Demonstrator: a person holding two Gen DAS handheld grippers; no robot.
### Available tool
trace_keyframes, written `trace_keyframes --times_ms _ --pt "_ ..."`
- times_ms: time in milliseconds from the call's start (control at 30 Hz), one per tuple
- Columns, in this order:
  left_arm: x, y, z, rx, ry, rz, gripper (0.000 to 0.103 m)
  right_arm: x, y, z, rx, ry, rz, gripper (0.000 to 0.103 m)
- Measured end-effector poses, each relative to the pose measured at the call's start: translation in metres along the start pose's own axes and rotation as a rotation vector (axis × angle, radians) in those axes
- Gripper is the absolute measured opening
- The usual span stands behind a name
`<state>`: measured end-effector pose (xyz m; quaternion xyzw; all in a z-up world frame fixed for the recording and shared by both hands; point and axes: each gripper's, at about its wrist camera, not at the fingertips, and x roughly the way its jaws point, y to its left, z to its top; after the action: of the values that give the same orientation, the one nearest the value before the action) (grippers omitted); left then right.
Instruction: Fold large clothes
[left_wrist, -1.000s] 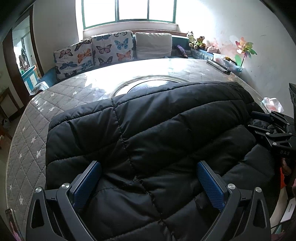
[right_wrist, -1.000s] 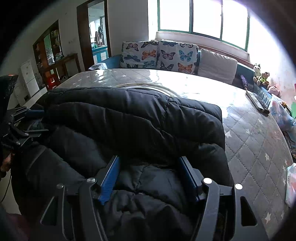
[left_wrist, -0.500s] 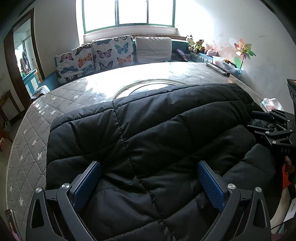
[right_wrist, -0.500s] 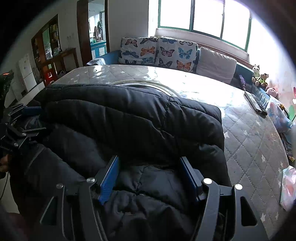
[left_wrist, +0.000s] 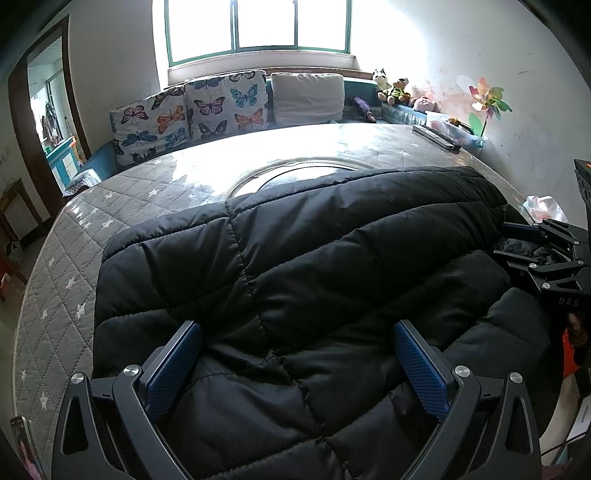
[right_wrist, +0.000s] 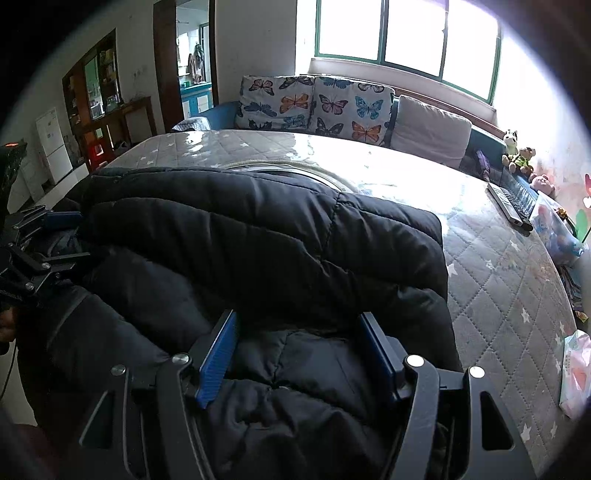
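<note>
A black quilted coat (left_wrist: 314, 280) is seen across the centre and lower part of both views, lying folded on the bed (left_wrist: 59, 295). The left gripper (left_wrist: 295, 365) is held wide open over it, nothing gripped. The right gripper (right_wrist: 299, 350) is also open, padding bulging between its jaws. A thin edge layer should be gripped, both sides lifted evenly.
</note>
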<state>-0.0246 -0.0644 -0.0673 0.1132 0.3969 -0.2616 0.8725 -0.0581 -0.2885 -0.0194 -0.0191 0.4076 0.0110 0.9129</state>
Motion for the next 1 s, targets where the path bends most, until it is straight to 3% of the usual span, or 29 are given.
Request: trace_keyframes --times_ms 633,1000 --pt "-0.018 0.002 0.004 0.009 0.026 0.045 0.103 -0.001 0.009 0.003 -0.011 0.009 -0.012 0.072" --pt "-0.064 0.047 0.011 -0.068 -0.036 0.117 0.103 -0.019 0.012 0.020 -0.065 -0.001 -0.048 0.072"
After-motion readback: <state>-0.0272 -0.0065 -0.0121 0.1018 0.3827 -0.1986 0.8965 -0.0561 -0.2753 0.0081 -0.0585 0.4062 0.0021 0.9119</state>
